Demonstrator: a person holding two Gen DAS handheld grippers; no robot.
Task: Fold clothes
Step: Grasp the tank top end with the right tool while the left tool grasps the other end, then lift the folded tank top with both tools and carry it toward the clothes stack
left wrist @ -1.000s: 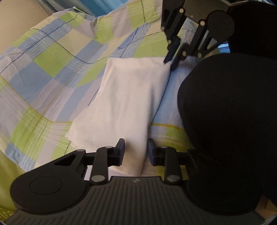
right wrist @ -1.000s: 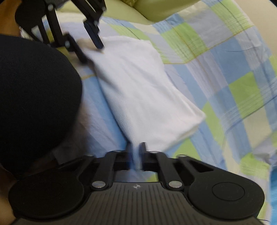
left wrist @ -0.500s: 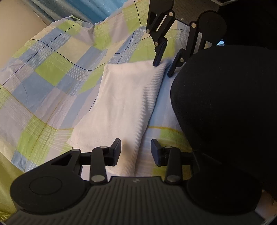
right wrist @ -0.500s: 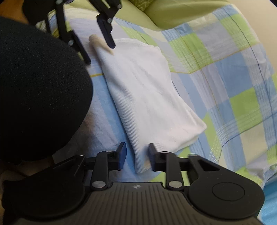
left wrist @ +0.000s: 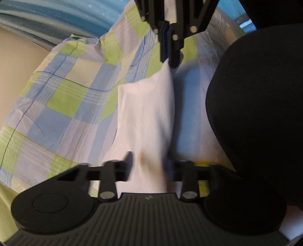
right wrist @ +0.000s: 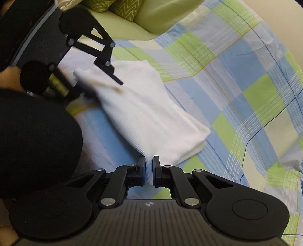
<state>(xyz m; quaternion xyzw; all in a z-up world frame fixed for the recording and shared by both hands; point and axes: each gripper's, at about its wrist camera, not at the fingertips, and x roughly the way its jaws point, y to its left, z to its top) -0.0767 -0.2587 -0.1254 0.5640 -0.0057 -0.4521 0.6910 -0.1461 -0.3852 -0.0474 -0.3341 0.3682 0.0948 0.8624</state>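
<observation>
A white folded garment [left wrist: 145, 113] lies on the checked bedsheet [left wrist: 66, 94]. My left gripper [left wrist: 148, 166] is open, its blurred fingers on either side of the garment's near end. From the right wrist view, the left gripper [right wrist: 102, 89] straddles the garment's [right wrist: 147, 109] far corner. My right gripper [right wrist: 148, 167] is shut on the opposite corner, with white cloth pinched between its pads. In the left wrist view the right gripper [left wrist: 169, 56] holds that corner pulled up into a peak.
A person's black-clad leg [left wrist: 255, 113] sits right beside the garment and is also visible in the right wrist view [right wrist: 34, 142]. Green pillows [right wrist: 151, 15] lie at the bed's head. The checked sheet [right wrist: 246, 85] spreads wide on the other side.
The right gripper has gone from open to shut on the garment's corner and pulled it up. The left gripper has pushed forward, so the cloth now sits between its open fingers.
</observation>
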